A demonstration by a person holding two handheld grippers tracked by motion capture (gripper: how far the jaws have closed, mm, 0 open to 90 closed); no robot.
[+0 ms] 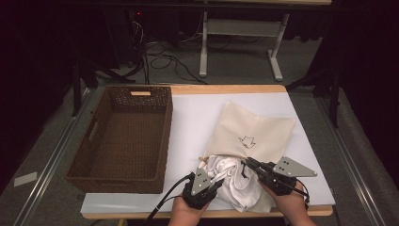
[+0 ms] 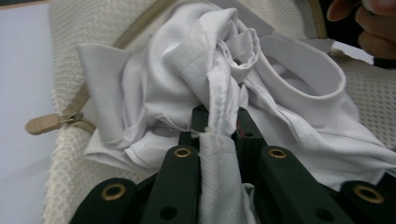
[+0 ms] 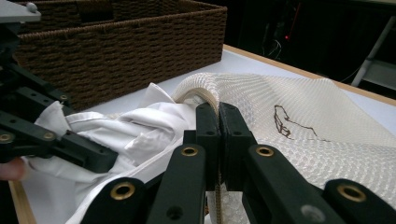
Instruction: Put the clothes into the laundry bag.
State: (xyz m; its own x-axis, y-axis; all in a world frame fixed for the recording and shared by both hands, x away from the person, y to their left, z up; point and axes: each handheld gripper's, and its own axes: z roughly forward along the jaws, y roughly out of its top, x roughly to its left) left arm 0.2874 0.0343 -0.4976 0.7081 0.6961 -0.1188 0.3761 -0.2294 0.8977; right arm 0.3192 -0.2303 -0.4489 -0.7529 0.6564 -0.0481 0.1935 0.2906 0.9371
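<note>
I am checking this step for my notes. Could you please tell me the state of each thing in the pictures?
Mesh bag: lying flat, mouth unzipped.
White garment: crumpled, partly out of the bag's mouth.
Left gripper: shut on a fold of the garment.
Right gripper: shut on the bag's edge.
Wicker basket: upright, empty.

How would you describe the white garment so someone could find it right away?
Start at the brown basket on the table's left, then look right to the cream mesh bag with a small drawing. The white garment spills crumpled from the bag's near opening, between the two grippers; it is smooth bright cloth, unlike the netted bag.
</note>
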